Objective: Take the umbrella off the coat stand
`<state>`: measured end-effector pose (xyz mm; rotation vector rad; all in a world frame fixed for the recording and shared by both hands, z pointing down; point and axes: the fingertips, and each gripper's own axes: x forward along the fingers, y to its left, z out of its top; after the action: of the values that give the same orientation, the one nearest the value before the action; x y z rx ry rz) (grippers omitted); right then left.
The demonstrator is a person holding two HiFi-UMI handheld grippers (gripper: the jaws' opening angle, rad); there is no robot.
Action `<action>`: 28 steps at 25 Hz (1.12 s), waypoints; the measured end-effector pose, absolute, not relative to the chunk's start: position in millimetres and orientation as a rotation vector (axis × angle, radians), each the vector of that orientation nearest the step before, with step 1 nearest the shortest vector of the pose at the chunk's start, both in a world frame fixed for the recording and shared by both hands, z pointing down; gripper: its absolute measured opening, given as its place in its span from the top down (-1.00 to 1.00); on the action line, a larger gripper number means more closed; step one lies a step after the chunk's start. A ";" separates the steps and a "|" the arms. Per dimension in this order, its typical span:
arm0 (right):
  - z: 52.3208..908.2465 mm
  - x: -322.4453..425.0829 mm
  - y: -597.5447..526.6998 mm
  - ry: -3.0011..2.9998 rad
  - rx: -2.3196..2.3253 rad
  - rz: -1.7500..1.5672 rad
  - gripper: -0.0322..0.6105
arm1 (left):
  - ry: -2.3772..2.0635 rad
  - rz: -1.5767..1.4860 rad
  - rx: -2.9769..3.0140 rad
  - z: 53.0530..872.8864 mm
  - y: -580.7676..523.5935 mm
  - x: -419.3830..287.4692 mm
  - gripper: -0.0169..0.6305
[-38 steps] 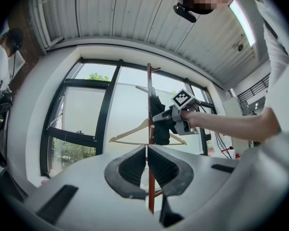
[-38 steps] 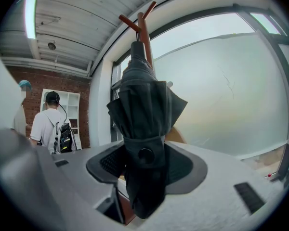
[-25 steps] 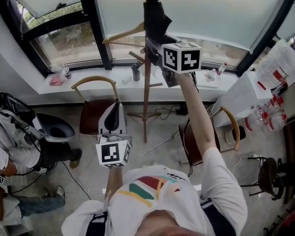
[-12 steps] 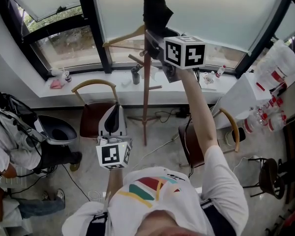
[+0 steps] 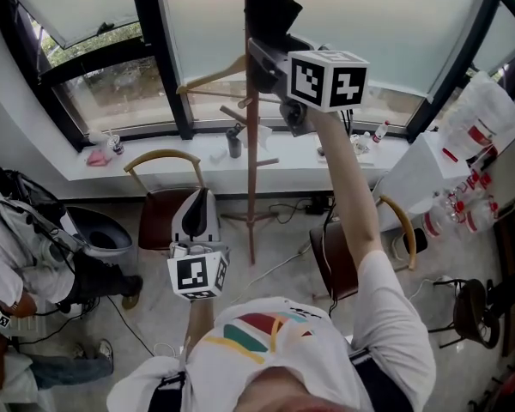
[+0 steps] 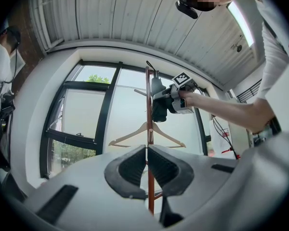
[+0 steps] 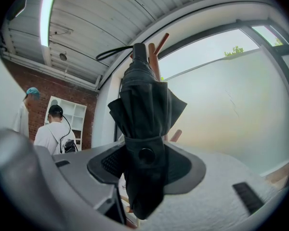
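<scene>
My left tool [image 6: 147, 153] sits near me, jaws pressed together on nothing; my right tool [image 7: 145, 165] pinches the folded black umbrella [image 7: 144, 109] at its strapped waist, high beside the coat stand [image 5: 251, 187] — a sound hold, I judge, on light, soft cloth over a stiff shaft. Only the right gripper view shows its cord loop [image 7: 111, 54] near the pegs [image 7: 161, 40] — the head view crops that.

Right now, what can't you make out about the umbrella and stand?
- Coat stand top: head view, cut off by upper edge.
- Umbrella strap end: right gripper view, hidden behind the umbrella; hooked or free, cannot tell.
- Strap in left gripper view: too small.
</scene>
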<state>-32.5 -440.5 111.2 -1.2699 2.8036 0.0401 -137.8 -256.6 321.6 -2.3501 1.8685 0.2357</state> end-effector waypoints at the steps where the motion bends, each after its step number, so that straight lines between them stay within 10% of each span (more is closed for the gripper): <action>1: 106.6 -32.2 -437.0 2.798 -1.264 0.050 0.25 | 1.866 0.235 -2.351 321.1 -256.1 -137.4 0.91; 28: 130.1 10.4 -311.5 2.437 -1.300 0.340 0.25 | 1.826 0.214 -2.353 317.4 -248.7 -126.5 0.91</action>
<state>10.4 -311.5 130.1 -1.3004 2.4366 0.3397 -126.5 -248.7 317.4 -2.3527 1.8256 0.2136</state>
